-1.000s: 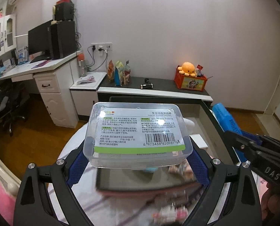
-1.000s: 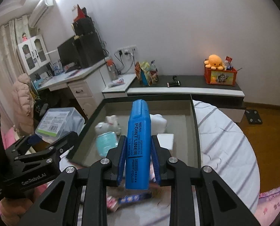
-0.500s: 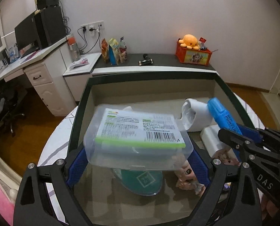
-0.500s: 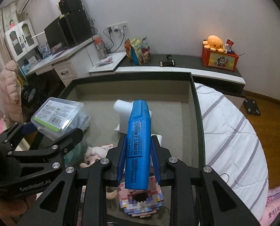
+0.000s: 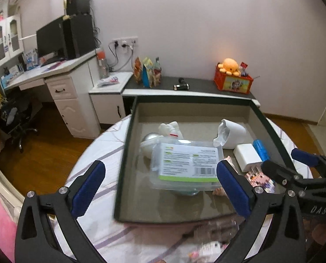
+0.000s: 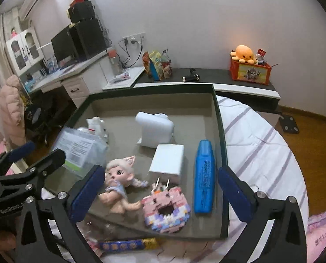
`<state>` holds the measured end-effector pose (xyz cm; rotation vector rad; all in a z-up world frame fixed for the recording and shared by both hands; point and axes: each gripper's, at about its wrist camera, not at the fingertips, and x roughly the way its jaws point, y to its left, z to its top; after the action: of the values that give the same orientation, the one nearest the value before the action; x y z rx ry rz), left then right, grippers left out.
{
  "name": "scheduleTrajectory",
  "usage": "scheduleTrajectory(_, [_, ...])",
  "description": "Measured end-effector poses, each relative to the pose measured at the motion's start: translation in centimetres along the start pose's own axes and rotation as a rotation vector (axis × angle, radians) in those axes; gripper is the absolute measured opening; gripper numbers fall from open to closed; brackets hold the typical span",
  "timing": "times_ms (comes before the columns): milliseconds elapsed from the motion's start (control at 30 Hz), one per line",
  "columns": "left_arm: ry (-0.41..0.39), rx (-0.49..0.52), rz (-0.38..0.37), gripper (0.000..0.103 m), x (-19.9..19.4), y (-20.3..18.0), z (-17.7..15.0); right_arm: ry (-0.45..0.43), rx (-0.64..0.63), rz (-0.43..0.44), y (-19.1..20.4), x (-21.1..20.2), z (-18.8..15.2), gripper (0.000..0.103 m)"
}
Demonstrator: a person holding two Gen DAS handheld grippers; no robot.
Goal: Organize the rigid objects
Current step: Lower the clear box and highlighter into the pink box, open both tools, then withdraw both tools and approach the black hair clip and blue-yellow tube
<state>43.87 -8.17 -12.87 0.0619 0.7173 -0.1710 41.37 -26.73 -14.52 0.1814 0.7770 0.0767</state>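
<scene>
So the dark tray (image 6: 219,131) sits on the striped cloth (image 6: 261,144); inside it the clear labelled box (image 5: 187,166) lies left, the blue highlighter (image 6: 204,175) along the right wall; left gripper (image 5: 160,188) and right gripper (image 6: 158,188) are both opening wide, pads touching nothing.

Dark green cardboard tray (image 6: 219,131) with a grey-beige floor, bright blue plastic highlighter (image 6: 204,176), pastel pink-and-purple pixel-block ring (image 6: 165,210), white cloth with lilac stripes (image 6: 259,144).
</scene>
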Motion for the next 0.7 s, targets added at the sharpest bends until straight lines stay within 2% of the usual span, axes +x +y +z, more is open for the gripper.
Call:
scheduleTrajectory(333, [-0.068, -0.018, 0.015, 0.103, -7.2, 1.8, -2.1, -0.093, 0.049, -0.002, 1.6, -7.3, -2.0, 0.103])
scheduleTrajectory(700, [-0.111, -0.046, 0.017, 0.103, -14.4, 3.1, -5.3, -0.183, 0.096, -0.018, 2.2, -14.8, -7.7, 0.103])
